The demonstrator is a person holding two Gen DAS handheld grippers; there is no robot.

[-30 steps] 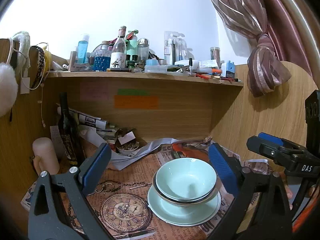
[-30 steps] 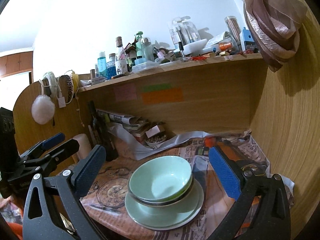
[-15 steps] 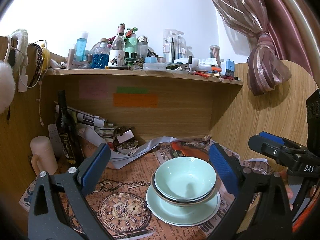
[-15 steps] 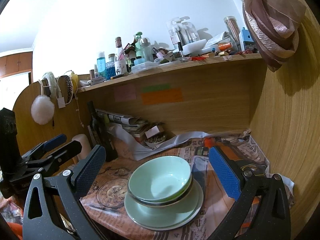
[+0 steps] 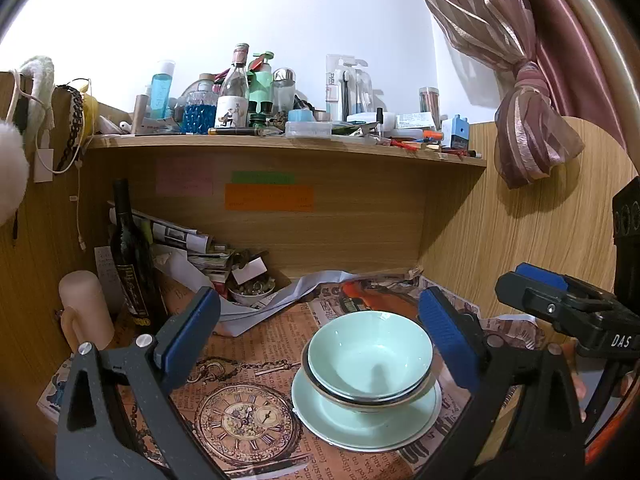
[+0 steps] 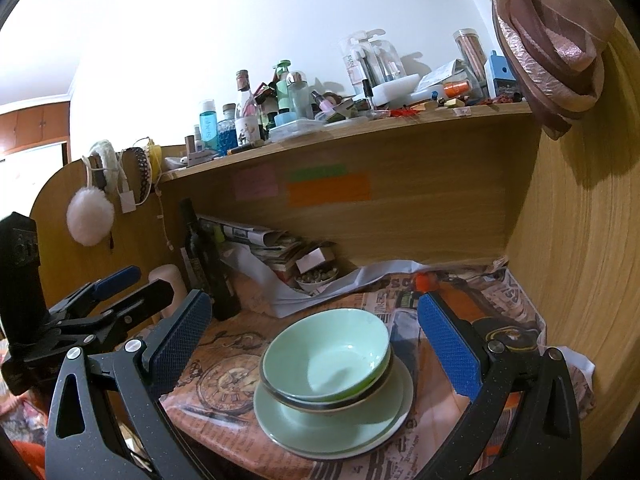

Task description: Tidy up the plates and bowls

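Two pale green bowls (image 5: 370,356) (image 6: 326,356) are nested and stand on a pale green plate (image 5: 360,424) (image 6: 332,426) on the paper-covered desk. My left gripper (image 5: 320,334) is open and empty, hanging in front of the stack with its blue pads either side of it. My right gripper (image 6: 312,340) is also open and empty, back from the stack and framing it. In the left wrist view the right gripper (image 5: 560,300) shows at the right edge. In the right wrist view the left gripper (image 6: 108,300) shows at the left.
A dark wine bottle (image 5: 130,256), a cream candle (image 5: 84,312), a pile of newspapers (image 5: 180,240) and a small bowl of bits (image 5: 250,290) crowd the back left. A cluttered shelf (image 5: 280,148) overhangs the desk. Wooden panels wall in both sides.
Both grippers have drifted slightly, so the stack sits a touch differently in each view. The bowls and plate have not moved, and both grippers stay open.
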